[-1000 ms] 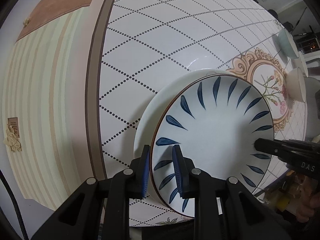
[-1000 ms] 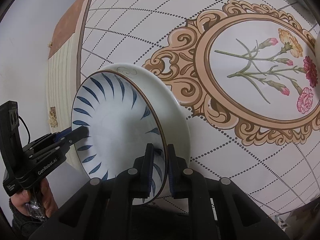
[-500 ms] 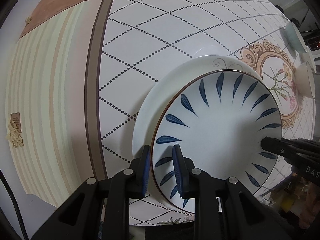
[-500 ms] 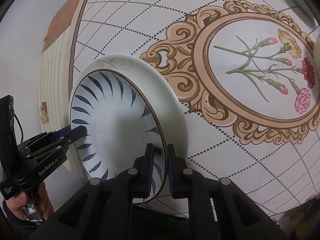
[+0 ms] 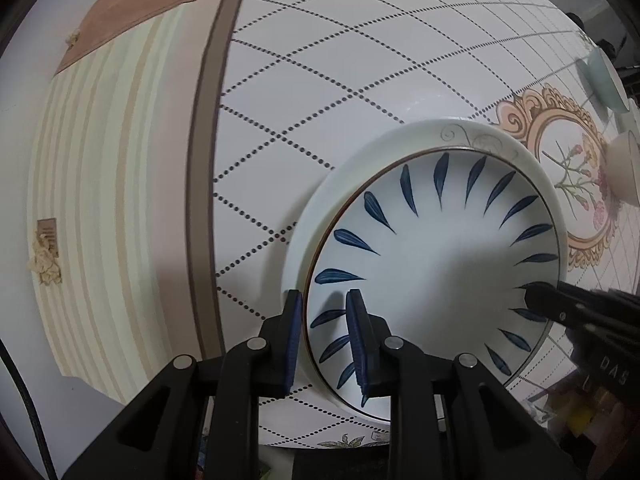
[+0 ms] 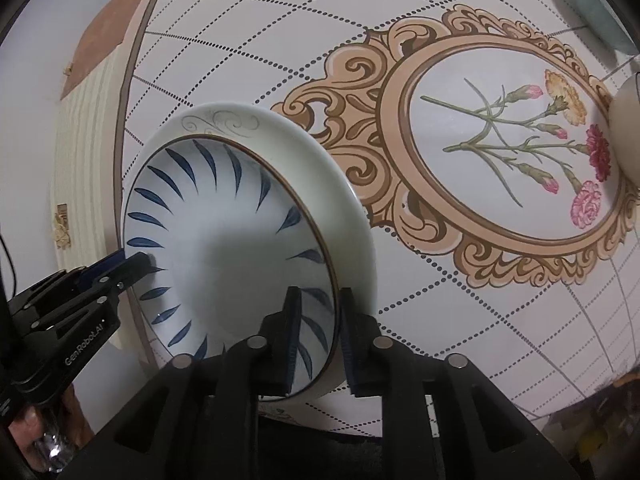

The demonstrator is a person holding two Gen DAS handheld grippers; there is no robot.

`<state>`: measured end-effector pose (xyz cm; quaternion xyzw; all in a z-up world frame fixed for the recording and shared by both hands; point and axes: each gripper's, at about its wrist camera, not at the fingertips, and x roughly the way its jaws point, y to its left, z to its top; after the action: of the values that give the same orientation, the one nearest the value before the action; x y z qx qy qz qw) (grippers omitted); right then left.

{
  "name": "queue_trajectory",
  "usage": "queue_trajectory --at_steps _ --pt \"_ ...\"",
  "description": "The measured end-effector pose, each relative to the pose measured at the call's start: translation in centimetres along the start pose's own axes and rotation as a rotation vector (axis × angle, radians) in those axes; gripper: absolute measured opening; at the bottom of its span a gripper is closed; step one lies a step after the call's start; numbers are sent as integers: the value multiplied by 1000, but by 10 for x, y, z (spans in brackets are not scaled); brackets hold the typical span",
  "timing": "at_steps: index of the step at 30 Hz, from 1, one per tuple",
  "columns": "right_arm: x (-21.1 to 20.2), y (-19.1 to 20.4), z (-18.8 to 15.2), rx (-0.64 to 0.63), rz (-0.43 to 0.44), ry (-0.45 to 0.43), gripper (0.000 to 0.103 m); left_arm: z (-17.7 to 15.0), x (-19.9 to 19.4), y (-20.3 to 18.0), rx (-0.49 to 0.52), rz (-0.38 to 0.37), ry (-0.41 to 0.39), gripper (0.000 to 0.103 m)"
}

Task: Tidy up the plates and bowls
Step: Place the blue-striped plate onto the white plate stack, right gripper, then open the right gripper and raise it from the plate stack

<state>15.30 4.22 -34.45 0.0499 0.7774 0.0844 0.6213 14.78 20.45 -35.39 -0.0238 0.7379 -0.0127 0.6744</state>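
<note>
- Fingers [image 5: 357, 344] of the left gripper [image 5: 324, 340] and right gripper [image 6: 318, 336] clamp opposite rims of the blue-leaf plate [image 5: 432, 264].
- Blue-leaf plate sits on the white plate [image 6: 344, 208]; stacking is nearly done.
- Two bowls [image 5: 604, 80] beyond the white plate remain unsorted.

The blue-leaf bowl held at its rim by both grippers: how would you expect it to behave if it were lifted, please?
The blue-leaf bowl looks like glazed ceramic, so probably rigid, fairly heavy and breakable. Its glossy surface may slip between the left gripper and right gripper, which pinch only the thin rim. It sits nested in the white plate, which might shift.
</note>
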Motion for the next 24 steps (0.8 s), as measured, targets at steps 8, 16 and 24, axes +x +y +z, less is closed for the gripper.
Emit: queue_trajectory --at_steps 8,16,24 --pt "-19 23 -11 -40 -80 -47 71 -5 -27 -6 -19 29 -31 26" --pt "-80 39 -46 -94 -135 -176 103 -35 -90 -14 1 63 -168 83" --pt "-152 27 -85 -59 -140 -289 103 -57 -159 -9 8 47 -299 97"
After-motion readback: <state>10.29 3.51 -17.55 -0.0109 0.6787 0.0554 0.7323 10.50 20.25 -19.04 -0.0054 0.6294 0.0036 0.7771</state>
